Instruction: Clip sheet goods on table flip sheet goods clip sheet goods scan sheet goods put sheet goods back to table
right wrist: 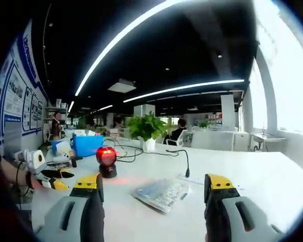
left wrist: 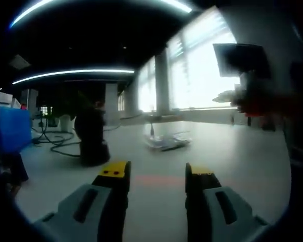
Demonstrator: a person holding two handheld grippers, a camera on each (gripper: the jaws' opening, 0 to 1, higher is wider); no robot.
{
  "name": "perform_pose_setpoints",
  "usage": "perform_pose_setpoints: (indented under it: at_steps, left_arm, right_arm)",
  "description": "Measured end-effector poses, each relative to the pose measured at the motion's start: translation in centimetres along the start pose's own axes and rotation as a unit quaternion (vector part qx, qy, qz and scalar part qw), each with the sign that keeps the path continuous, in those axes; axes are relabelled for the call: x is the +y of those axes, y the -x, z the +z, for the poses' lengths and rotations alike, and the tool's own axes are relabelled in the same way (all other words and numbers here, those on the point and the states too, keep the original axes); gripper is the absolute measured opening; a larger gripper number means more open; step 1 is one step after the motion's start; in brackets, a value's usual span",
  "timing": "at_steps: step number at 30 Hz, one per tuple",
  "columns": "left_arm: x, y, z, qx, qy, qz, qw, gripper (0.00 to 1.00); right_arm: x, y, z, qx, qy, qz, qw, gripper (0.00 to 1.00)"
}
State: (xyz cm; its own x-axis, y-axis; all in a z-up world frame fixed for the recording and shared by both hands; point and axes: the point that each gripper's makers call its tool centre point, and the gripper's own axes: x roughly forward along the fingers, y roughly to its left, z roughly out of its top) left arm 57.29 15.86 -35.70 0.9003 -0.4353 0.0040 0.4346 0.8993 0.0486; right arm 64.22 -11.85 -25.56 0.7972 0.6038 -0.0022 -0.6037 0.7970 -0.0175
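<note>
A flat sheet pack in clear wrap [right wrist: 161, 193] lies on the white table [right wrist: 252, 176], just ahead of my right gripper [right wrist: 155, 187], whose jaws stand wide apart and hold nothing. In the left gripper view the same sheet pack [left wrist: 165, 141] lies farther off on the table, beyond my open, empty left gripper [left wrist: 157, 174]. A scanner with a glowing red head [right wrist: 106, 160] stands left of the pack; in the left gripper view it is a dark scanner [left wrist: 92, 137] seen from behind. The left gripper [right wrist: 45, 171] enters the right gripper view from the left.
Cables [right wrist: 141, 150] run across the table toward a potted plant [right wrist: 147, 130]. A blue box [right wrist: 87, 144] and small items sit at the far left. A gooseneck stand [right wrist: 184, 164] rises behind the pack. A person [right wrist: 181, 130] sits far back. Bright windows [left wrist: 202, 65] line one side.
</note>
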Motion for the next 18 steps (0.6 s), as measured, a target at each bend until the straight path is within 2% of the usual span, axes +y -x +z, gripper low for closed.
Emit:
perform_pose_setpoints:
  at_steps: [7, 10, 12, 14, 16, 18]
  left_arm:
    - [0.0, 0.2, 0.6, -0.013, 0.015, 0.0, 0.9998, 0.37]
    - [0.0, 0.2, 0.5, -0.012, 0.016, -0.001, 0.9998, 0.37]
    - [-0.2, 0.1, 0.4, -0.009, 0.012, -0.004, 0.9999, 0.37]
    - [-0.3, 0.1, 0.3, -0.009, 0.008, -0.007, 0.9999, 0.37]
    - [-0.2, 0.1, 0.4, -0.013, 0.009, -0.008, 0.9998, 0.37]
    - [0.1, 0.2, 0.5, -0.017, 0.013, -0.006, 0.9998, 0.37]
  right_arm:
    - [0.3, 3.4, -1.4, -0.002, -0.005, -0.02, 0.9998, 0.71]
    - [-0.9, 4.2, -2.0, -0.005, -0.015, -0.033, 0.9993, 0.69]
    - [-0.9, 5.1, -2.5, -0.008, -0.024, -0.039, 0.9989, 0.69]
    - [-1.7, 5.8, -3.1, -0.003, -0.011, -0.045, 0.9989, 0.69]
    - [-2.0, 6.5, -4.0, 0.01, 0.025, -0.056, 0.9981, 0.69]
    - [-1.7, 7.0, -4.5, 0.013, 0.025, -0.058, 0.9979, 0.68]
